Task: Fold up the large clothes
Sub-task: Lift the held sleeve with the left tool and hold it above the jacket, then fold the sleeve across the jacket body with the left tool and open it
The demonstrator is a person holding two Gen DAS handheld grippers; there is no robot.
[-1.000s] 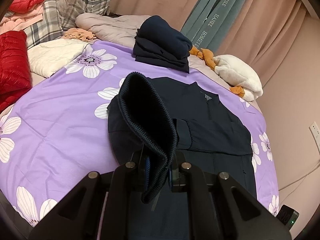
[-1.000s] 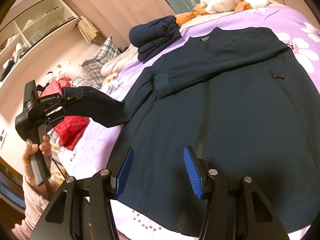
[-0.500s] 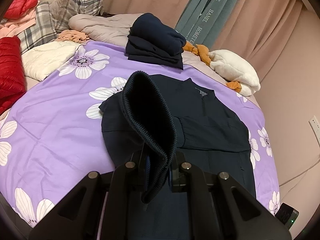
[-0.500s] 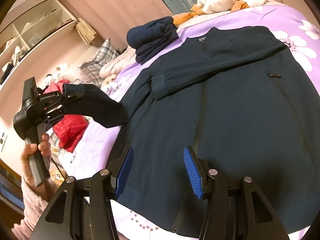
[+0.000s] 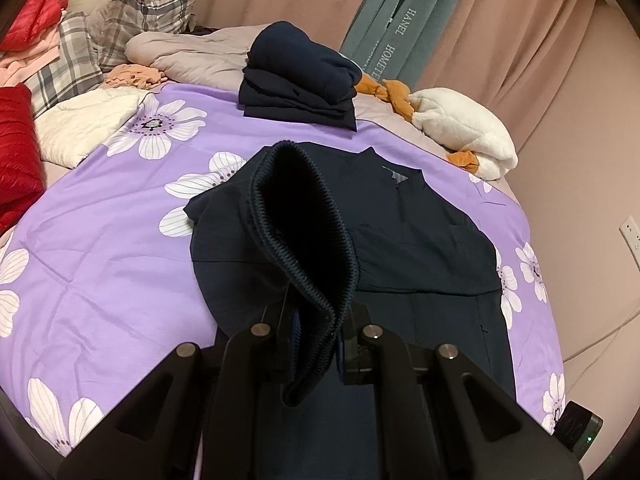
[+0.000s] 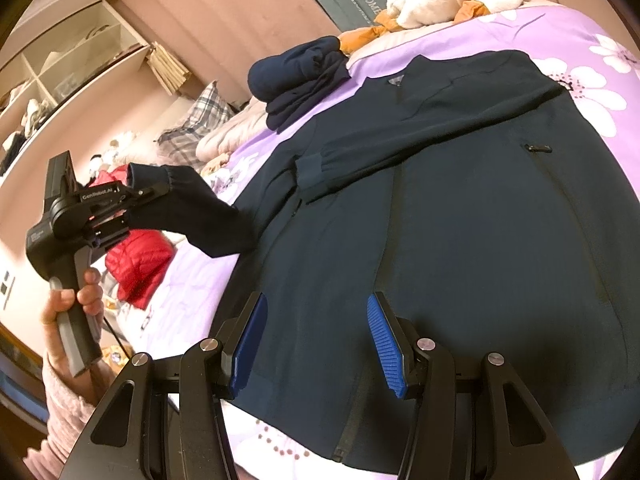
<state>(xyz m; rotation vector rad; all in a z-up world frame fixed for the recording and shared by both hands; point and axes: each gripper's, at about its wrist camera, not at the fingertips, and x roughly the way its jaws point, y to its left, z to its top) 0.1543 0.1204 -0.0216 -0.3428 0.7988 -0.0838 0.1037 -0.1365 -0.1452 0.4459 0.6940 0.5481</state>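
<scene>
One gripper (image 5: pixel 316 344) pinches the jacket's cuff (image 5: pixel 304 236); other gripper (image 6: pixel 316 340) gapes empty, folded pile (image 5: pixel 298 80) beyond.

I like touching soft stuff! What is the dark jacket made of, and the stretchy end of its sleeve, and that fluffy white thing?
The navy jacket looks like smooth, matte woven cloth, maybe synthetic. Its sleeve cuff, pinched in the left tool, is ribbed knit: fine ridges show. The white bundle looks like plush fleece, fuzzy and thick.
</scene>
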